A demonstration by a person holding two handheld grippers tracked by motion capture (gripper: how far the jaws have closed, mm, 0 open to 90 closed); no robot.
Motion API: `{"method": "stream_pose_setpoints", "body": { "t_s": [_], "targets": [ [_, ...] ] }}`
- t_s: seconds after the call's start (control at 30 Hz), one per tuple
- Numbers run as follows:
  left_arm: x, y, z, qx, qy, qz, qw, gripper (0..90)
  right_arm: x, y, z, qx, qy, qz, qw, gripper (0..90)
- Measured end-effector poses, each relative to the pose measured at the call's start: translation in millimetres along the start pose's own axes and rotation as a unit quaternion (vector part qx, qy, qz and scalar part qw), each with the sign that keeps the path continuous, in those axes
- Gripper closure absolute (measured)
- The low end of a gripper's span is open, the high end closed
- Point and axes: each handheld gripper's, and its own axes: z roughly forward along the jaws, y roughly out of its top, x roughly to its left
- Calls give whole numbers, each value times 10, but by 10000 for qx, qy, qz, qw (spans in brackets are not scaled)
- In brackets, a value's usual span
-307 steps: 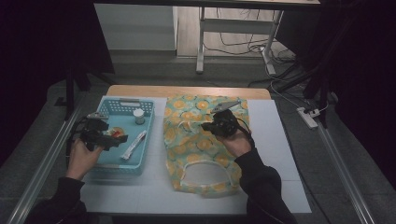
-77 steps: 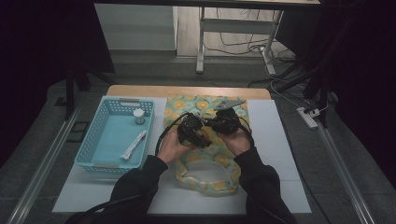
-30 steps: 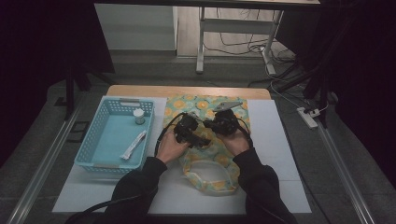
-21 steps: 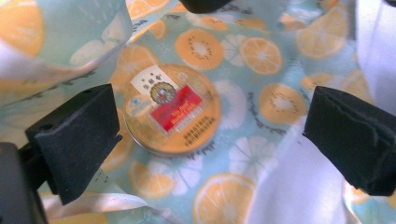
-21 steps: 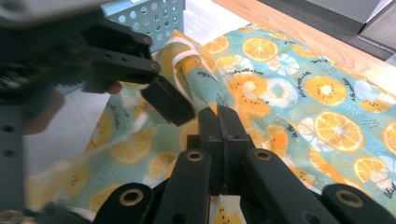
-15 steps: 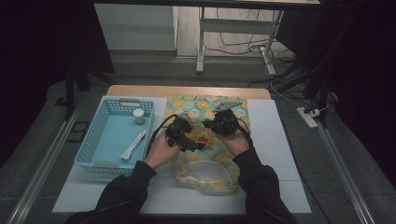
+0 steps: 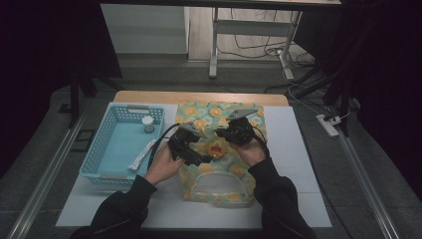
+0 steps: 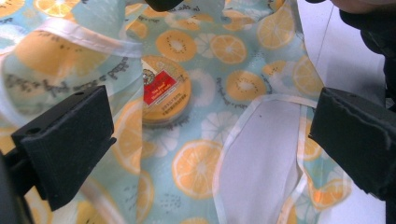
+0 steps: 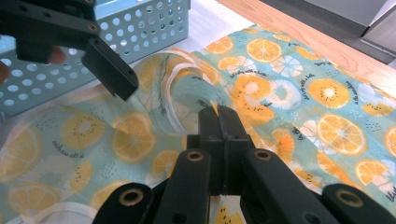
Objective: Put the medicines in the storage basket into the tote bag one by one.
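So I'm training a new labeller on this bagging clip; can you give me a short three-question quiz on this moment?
1. True or false: the left gripper is clamped on the round tin.
2. What does the right gripper hold?
A. the blue basket
B. a fold of the fruit-print bag
C. the white tube
3. Which two items lie in the blue basket?

Key:
1. False: its jaws stand wide apart, just opened, and the tin lies inside the bag.
2. B.
3. A small white-capped bottle and a white tube.
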Motion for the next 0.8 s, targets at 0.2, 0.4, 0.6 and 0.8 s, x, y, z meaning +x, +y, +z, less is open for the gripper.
{"method": "stream_pose_setpoints", "body": {
  "t_s": [0.2, 0.4, 0.6, 0.8],
  "targets": [
    [56, -82, -160, -89, 38, -107, 9999, 0, 0, 0, -2, 5, 3, -2, 10000, 900],
    [139, -176, -343, -169, 89, -243, 9995, 0, 0, -4, 3, 10, 8, 0, 10000, 900],
    [213, -274, -511, -190, 194, -297, 9992, 0, 1, -7, 9, 29, 12, -5, 10000, 900],
    [293, -376, -732, -258, 594, -434, 9970, 0, -7, -16, 16, 39, 1, 3, 10000, 900]
  ]
}}
